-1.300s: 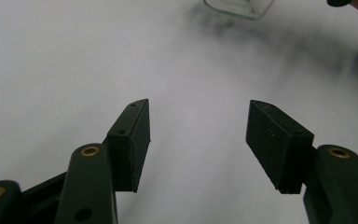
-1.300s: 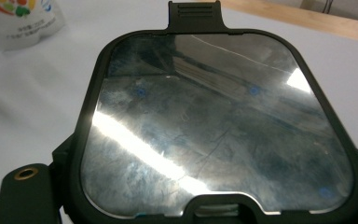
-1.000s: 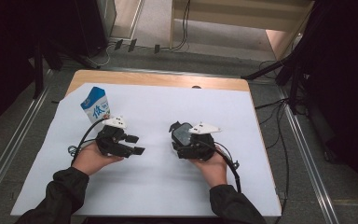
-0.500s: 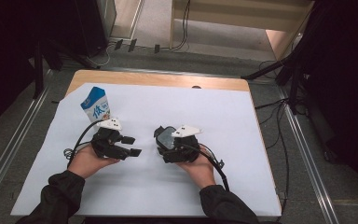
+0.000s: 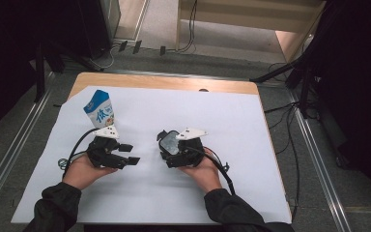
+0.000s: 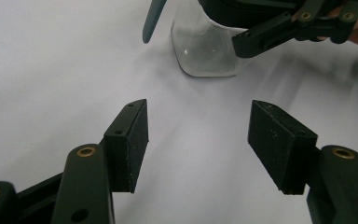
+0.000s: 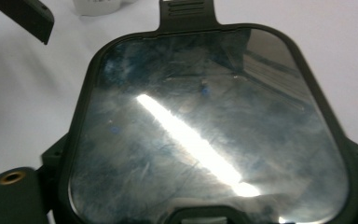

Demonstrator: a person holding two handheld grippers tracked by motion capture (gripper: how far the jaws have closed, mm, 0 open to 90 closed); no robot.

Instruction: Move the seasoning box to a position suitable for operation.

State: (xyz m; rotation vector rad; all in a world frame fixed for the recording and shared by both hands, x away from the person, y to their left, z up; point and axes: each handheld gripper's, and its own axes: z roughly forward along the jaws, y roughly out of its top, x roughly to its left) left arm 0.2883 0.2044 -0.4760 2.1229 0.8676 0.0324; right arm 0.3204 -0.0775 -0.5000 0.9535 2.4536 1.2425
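Clearly the right gripper (image 5: 166,145) carries a container (image 5: 170,143) over the middle of the worktop (image 5: 251,145), its jaws clamped on it, having just widened slightly. Its dark-rimmed lid (image 7: 205,126) is a rounded, glossy, scratched pane with a tab; the body (image 6: 205,51) below is clear plastic, cut off at the top. Opposite, the left gripper (image 5: 130,154) has matte black jaws apart, empty. A blue-white carton (image 5: 99,109) leans behind it.

One milk carton (image 5: 99,109), one lidded container (image 5: 170,143).
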